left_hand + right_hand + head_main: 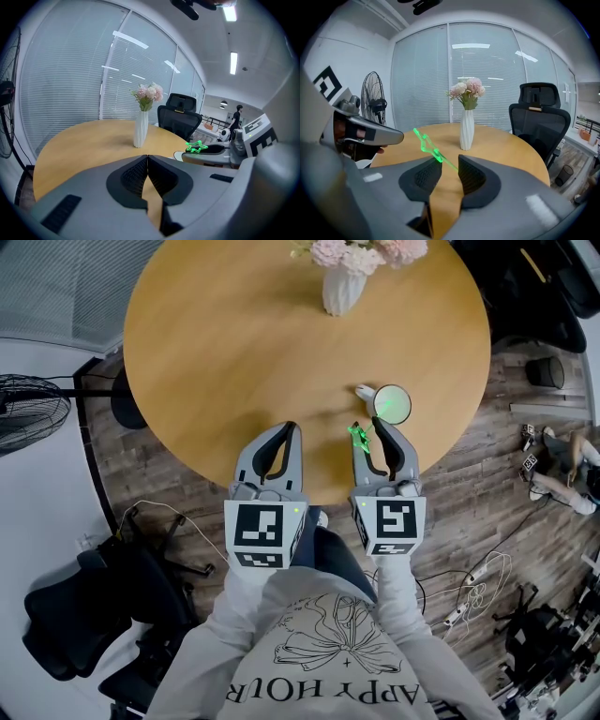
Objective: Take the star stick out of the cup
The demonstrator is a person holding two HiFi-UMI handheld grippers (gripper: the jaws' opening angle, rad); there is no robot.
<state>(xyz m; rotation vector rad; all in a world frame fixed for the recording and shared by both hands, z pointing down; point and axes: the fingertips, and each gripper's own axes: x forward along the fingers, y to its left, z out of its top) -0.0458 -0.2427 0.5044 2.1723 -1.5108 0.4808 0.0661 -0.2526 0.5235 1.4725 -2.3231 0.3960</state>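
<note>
The green star stick (357,435) slants up and to the left between the tips of my right gripper (368,427). In the right gripper view the star (424,140) stands just above the left fingertip. The thin stick crosses the gap of the right gripper (446,161), and its lower end is hidden behind the right finger. A gap shows beside the stick, so the jaws are open around it. The white cup (392,404) stands just beyond that gripper near the table's edge. In the left gripper view, cup (179,155) and star (197,147) show at the right. My left gripper (291,427) is shut and empty.
A white vase of pink flowers (342,287) stands at the far side of the round wooden table (234,352). On the floor are a fan (28,413) at the left, black office chairs (75,615), and cables with a power strip (473,582) at the right.
</note>
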